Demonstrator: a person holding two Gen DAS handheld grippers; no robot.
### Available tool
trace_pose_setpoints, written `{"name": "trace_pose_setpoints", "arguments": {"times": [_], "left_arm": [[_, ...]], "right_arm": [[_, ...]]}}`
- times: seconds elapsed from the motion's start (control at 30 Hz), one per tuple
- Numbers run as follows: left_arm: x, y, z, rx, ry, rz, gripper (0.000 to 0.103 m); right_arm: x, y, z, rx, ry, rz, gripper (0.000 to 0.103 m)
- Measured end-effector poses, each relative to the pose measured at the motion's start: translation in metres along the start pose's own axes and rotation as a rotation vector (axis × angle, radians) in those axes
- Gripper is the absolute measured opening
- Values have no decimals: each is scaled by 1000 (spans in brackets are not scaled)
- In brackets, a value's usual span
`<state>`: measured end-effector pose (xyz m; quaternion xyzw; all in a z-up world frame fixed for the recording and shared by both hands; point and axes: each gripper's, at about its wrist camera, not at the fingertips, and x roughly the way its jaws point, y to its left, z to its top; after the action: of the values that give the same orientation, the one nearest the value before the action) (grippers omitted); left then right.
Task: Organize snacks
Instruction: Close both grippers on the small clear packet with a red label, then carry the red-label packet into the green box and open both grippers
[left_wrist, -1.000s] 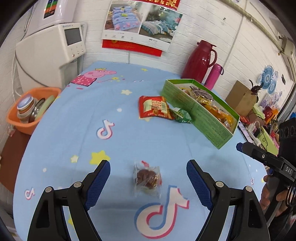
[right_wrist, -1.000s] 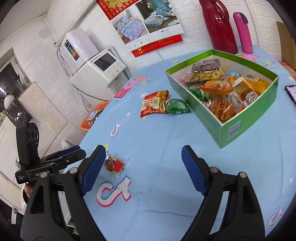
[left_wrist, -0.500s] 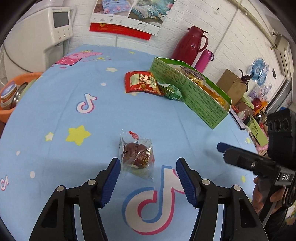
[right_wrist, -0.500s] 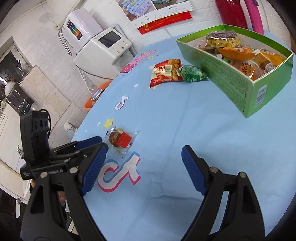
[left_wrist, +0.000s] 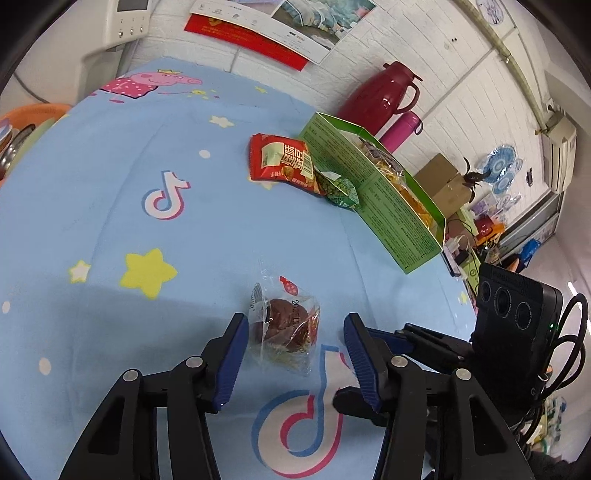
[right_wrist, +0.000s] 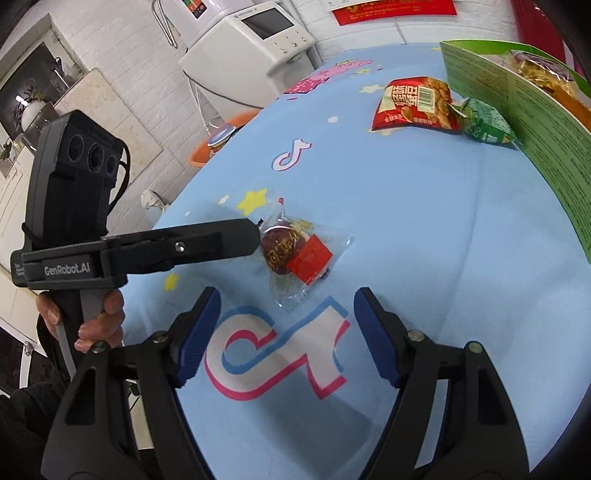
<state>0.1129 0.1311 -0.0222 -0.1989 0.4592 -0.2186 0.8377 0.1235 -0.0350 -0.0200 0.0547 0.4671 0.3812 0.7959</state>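
**Left gripper closing in on the wrapped cake; box waits across the table**

Left wrist view: I have the left gripper (left_wrist: 293, 345) spread apart around the clear-wrapped brown cake (left_wrist: 284, 325), one blue pad at each side of the packet. The left pad looks to be touching the wrapper's edge; the right pad stands just clear of it. Nothing is clamped. The packet lies flat on the blue tablecloth (left_wrist: 184, 240), toward the near edge of the table, beside a printed music-note logo. Toward the far right of the table stands the green box (left_wrist: 373, 192), already holding several snacks. Against its near wall rest a red snack bag (left_wrist: 282, 162) and a small green packet (left_wrist: 340, 190), touching each other. A red thermos (left_wrist: 380, 96) and a pink bottle (left_wrist: 400, 131) stand behind the box.

Right wrist view: my right gripper (right_wrist: 286, 330) is open and empty, hovering over the logo just short of the cake (right_wrist: 291, 251). From here I see the left gripper's finger (right_wrist: 207, 240) meeting the wrapper from the side, with the person's hand (right_wrist: 96, 321) on its handle. The red bag (right_wrist: 415, 103) and green packet (right_wrist: 485, 123) lie by the green box wall (right_wrist: 535, 122) at the far right.

I judge the step in hand to be the pick-up of this cake. Next I should squeeze the left pads shut on the cake's body, not only the loose film, which could slip, then lift and carry it over the box wall.
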Motion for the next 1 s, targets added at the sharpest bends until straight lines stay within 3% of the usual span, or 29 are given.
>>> {"name": "trace_pose_setpoints", "arguments": {"times": [0.1, 0.17, 0.3, 0.4, 0.63, 1.0], "left_arm": [[10, 4, 5, 3, 23, 11, 49], [18, 9, 6, -3, 43, 6, 39], [16, 16, 4, -20, 28, -13, 34], [12, 20, 0, -48, 33, -54, 34], [12, 8, -6, -65, 34, -98, 34], [4, -77, 27, 92, -18, -151, 34]], "right_arm": [[10, 4, 8, -44, 6, -36, 76], [17, 5, 12, -61, -1, -42, 75], [23, 2, 19, -80, -16, -72, 44], [20, -5, 13, -43, -21, -16, 41], [2, -9, 3, -16, -45, 13, 34], [-81, -19, 10, 9, -232, -28, 32]]}}
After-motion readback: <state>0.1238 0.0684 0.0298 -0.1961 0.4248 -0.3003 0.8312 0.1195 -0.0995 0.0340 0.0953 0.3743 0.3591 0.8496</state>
